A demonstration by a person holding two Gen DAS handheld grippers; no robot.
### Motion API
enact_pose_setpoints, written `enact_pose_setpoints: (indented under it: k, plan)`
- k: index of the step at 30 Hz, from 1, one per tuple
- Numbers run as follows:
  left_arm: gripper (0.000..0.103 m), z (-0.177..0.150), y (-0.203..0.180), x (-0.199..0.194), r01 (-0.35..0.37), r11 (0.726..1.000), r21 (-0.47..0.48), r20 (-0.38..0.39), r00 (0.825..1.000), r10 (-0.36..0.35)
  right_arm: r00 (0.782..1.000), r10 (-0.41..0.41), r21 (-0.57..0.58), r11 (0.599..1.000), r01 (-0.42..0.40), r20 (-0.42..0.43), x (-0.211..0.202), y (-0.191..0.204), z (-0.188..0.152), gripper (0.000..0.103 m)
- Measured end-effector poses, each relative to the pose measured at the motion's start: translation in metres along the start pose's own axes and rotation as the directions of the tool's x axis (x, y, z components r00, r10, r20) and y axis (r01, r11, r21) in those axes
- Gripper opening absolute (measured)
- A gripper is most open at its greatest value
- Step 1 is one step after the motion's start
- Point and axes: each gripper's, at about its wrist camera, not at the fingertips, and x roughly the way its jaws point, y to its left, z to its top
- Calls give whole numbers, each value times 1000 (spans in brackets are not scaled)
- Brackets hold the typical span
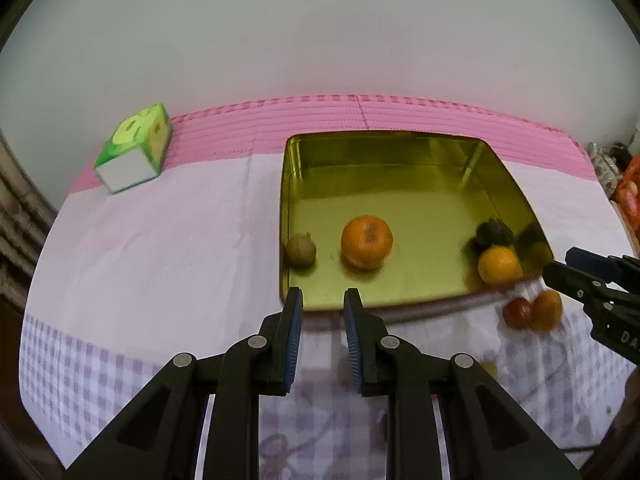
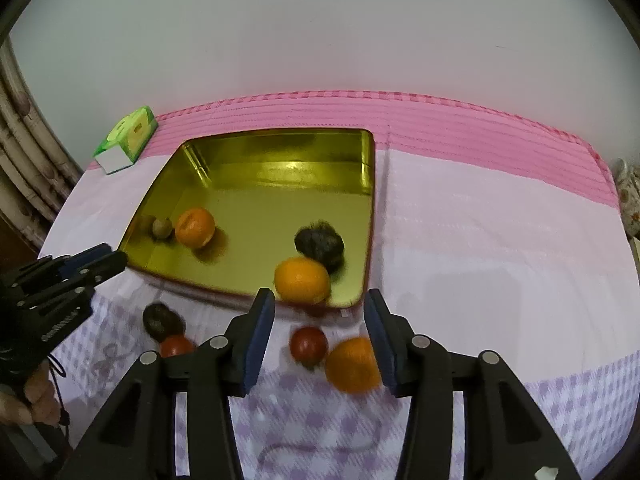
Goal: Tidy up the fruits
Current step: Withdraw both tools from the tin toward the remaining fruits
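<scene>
A gold metal tray (image 1: 400, 152) (image 2: 280, 148) holds an orange (image 1: 366, 241) (image 2: 195, 227), a small brown kiwi (image 1: 301, 250) (image 2: 162, 228), a second orange (image 1: 499, 265) (image 2: 302, 280) and a dark fruit (image 1: 494, 233) (image 2: 320, 243). On the cloth in front of the tray lie a red fruit (image 2: 308, 345) (image 1: 518, 312), an orange (image 2: 352, 365) (image 1: 547, 310), a dark fruit (image 2: 160, 321) and another red fruit (image 2: 176, 346). My left gripper (image 1: 322, 300) is open and empty at the tray's near edge. My right gripper (image 2: 319, 304) is open and empty above the loose red fruit and orange.
A green tissue box (image 1: 134, 148) (image 2: 126, 144) stands at the back left on the pink cloth (image 2: 480, 128). The checked tablecloth (image 1: 80, 360) covers the near side. Cluttered items (image 1: 628, 188) sit past the right table edge.
</scene>
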Motion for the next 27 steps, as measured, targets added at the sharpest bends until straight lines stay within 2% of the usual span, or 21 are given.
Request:
enact_pose_setpoints:
  k: [5, 13, 27]
  plan:
    - [23, -28, 3, -15, 15, 1000, -20, -10, 1000, -15, 1000, -7, 21, 1000, 7, 4, -13, -4, -25, 45]
    - [23, -69, -13, -17, 30, 999, -12, -58, 998, -31, 1000, -22, 54, 998, 23, -18, -17, -20, -59, 45]
    - [23, -79, -45, -14, 73, 997, 39, -58, 996, -71, 999, 2, 65, 998, 0, -38, -11, -19, -73, 45]
